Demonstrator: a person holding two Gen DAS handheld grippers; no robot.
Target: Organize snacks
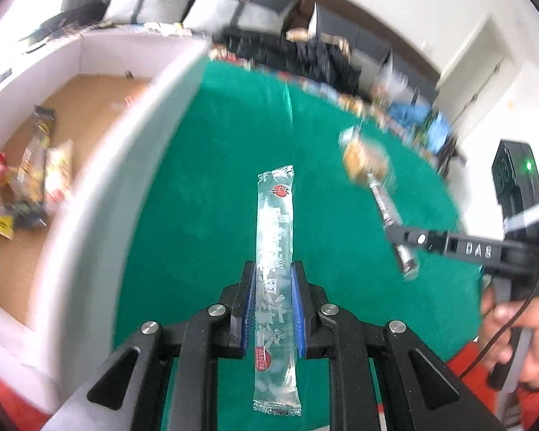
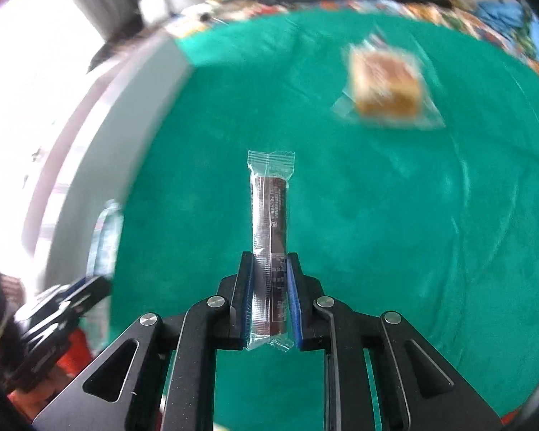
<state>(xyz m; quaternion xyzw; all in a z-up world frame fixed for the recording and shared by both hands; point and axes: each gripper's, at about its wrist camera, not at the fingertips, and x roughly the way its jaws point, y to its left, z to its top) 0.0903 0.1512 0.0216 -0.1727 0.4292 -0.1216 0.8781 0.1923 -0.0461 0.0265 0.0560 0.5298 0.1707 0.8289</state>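
Green cloth below. Left gripper [image 1: 273, 280] pinched a clear packet [image 1: 275, 251], long axis toward 12; box [image 1: 100, 194] at 9, probably nearer it. Right gripper [image 2: 269, 269] pinched a dark bar [image 2: 269, 230].

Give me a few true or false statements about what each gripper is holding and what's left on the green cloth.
1. The left gripper is shut on a long clear snack stick. True.
2. The right gripper is open and empty. False: it is shut on a dark wrapped bar.
3. A wrapped cake lies on the green cloth. True.
4. The white box beside the cloth holds no snacks. False: several packets lie inside it.
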